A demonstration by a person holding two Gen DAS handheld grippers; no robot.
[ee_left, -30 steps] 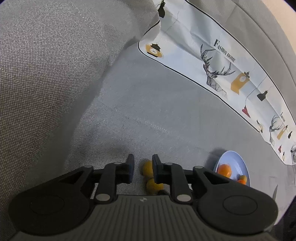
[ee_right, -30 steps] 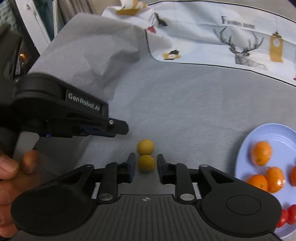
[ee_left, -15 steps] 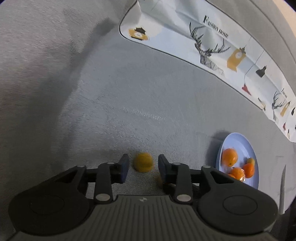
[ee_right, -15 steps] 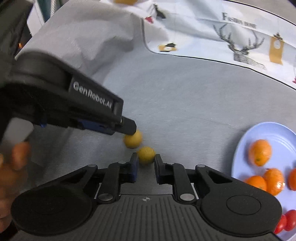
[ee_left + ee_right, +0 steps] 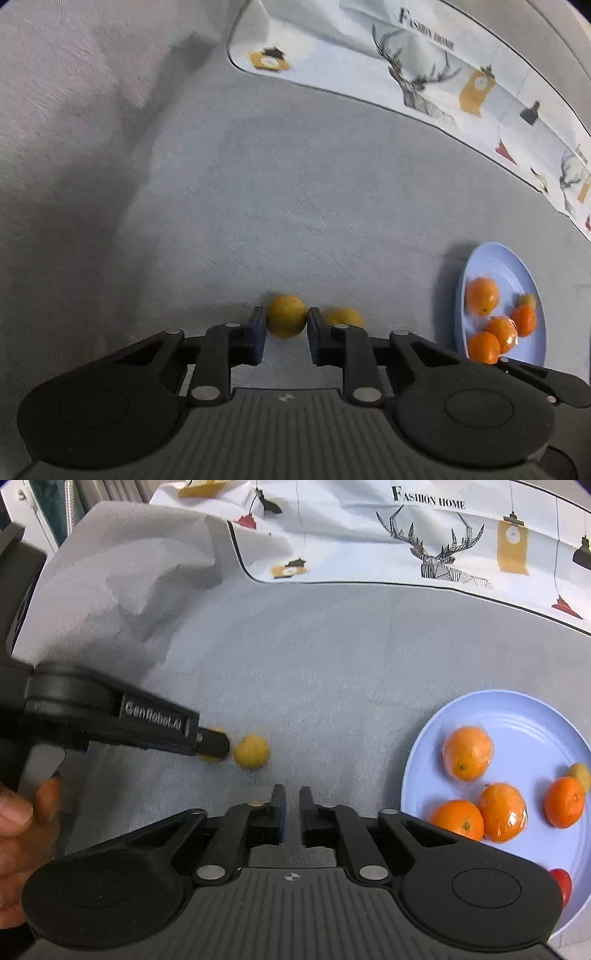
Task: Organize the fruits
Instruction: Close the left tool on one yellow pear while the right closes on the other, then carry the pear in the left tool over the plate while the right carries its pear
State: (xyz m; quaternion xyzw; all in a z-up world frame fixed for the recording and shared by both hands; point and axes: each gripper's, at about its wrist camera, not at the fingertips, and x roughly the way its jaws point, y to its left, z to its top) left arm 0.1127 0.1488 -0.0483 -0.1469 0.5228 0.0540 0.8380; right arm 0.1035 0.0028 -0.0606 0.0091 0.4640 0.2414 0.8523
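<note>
Bracketing one yellow fruit on the grey cloth, the left gripper seems clamped on it (contact unclear). Nearly closed and empty, the right gripper hovers beside the blue plate of oranges.

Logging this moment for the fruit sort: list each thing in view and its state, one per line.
left gripper: fingers closed around a fruit
yellow fruit in the left gripper: pinched between the fingers, low on the grey cloth
second yellow fruit: loose on the cloth, untouched
right gripper: nearly shut, empty
blue plate: holds four oranges, one small yellow fruit and something red at its edge
grey cloth: spread flat, rumpled at left
</note>
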